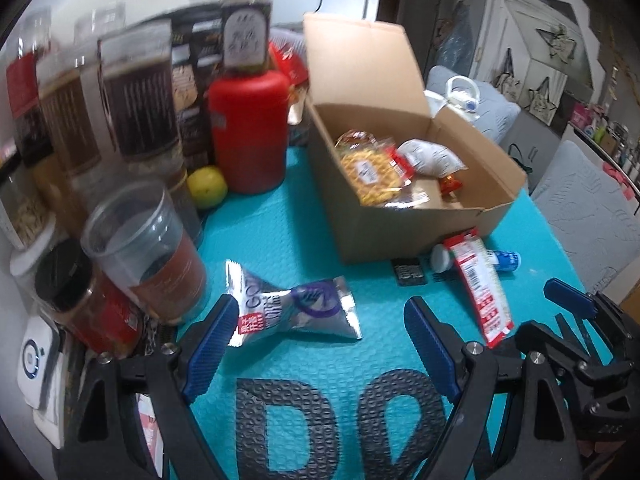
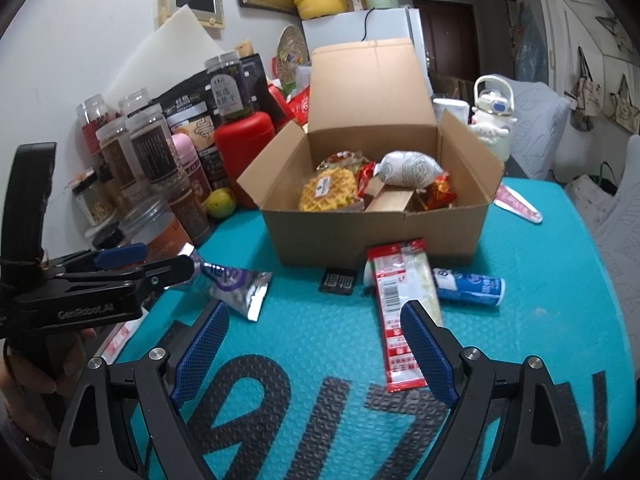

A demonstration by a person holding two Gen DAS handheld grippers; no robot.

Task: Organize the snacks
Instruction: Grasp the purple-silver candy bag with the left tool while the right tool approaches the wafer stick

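Note:
An open cardboard box (image 1: pixel 400 232) (image 2: pixel 360 232) stands on the teal mat and holds a yellow waffle pack (image 2: pixel 330 192), a white pack (image 2: pixel 408 172) and red sweets. A silver and purple snack packet (image 1: pixel 296 308) (image 2: pixel 236 284) lies on the mat just ahead of my left gripper (image 1: pixel 320 340) (image 2: pixel 160 262). That gripper is open, its left pad beside the packet's end. My right gripper (image 2: pixel 316 344) (image 1: pixel 568 300) is also open and empty. A long red and white packet (image 2: pixel 400 312) (image 1: pixel 480 280) lies by its right finger. A blue and white tube (image 2: pixel 468 284) and a small black packet (image 2: pixel 338 280) lie in front of the box.
Jars (image 2: pixel 152 148), a red bottle (image 1: pixel 248 128), a clear tub (image 1: pixel 144 248) and a yellow-green fruit (image 1: pixel 207 187) crowd the mat's left side. A white kettle-shaped bottle (image 2: pixel 492 116) and a pink packet (image 2: pixel 518 204) sit right of the box. A grey chair stands beyond the right edge.

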